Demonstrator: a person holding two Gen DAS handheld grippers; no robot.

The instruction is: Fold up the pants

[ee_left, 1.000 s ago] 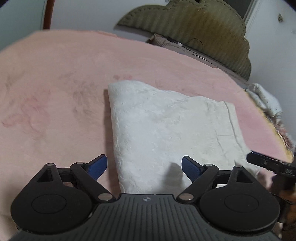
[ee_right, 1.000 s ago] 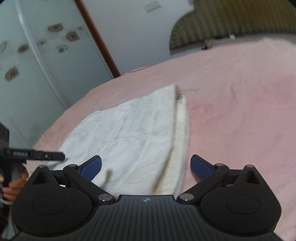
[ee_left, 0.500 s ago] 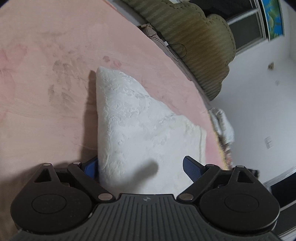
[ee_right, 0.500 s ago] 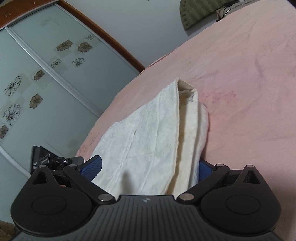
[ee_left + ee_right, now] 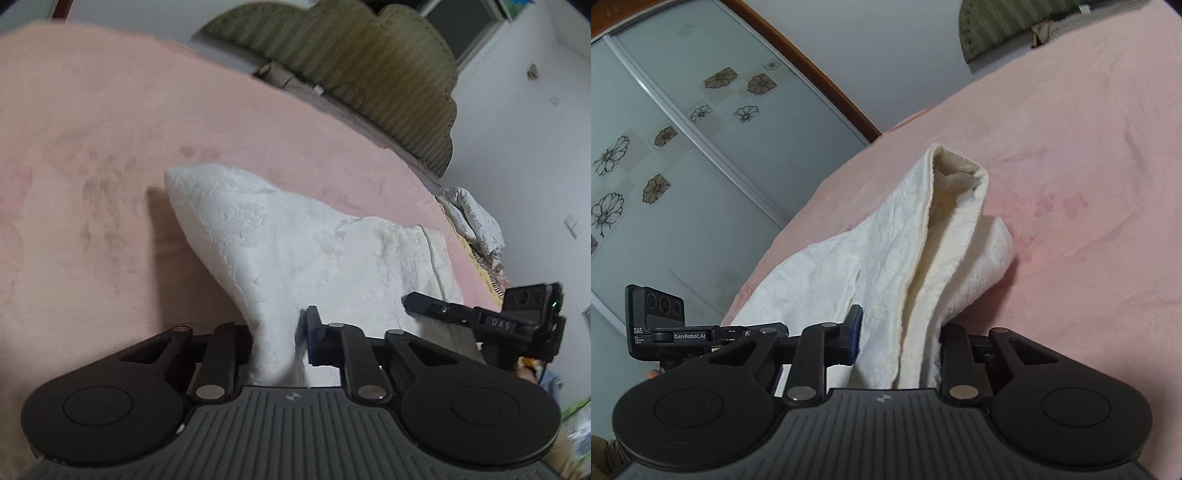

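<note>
Your left tool point(image 5: 279, 341) has just been closing, and its pads now pinch a gathered corner of the white pants point(image 5: 314, 254); the cloth bunches into a narrow neck between the jaws. Your right tool point(image 5: 899, 341) has just been closing too, and it now clamps the stacked layers at the other near corner, where several edges of fabric stand up between the pads.

The pants lie on the pink bed point(image 5: 92, 147), already folded at least once into a compact pad, with their near edge raised off the bed in both tools and their far end on the bed, toward the green headboard point(image 5: 369, 66). From the right wrist view the far end of the pants gapes open like a mouth, so the layers there are loose rather than pressed flat.

Expect this fabric to handle as soft, thick and limp: it looks textured and plush, light enough to lift easily, and it will sag between your two tools. The risk is that an inner layer slips out of the pinch. Hold all layers together at the two near corners, keep the edge between them taut, and carry it toward the headboard end of the pants to make the next fold.
</note>
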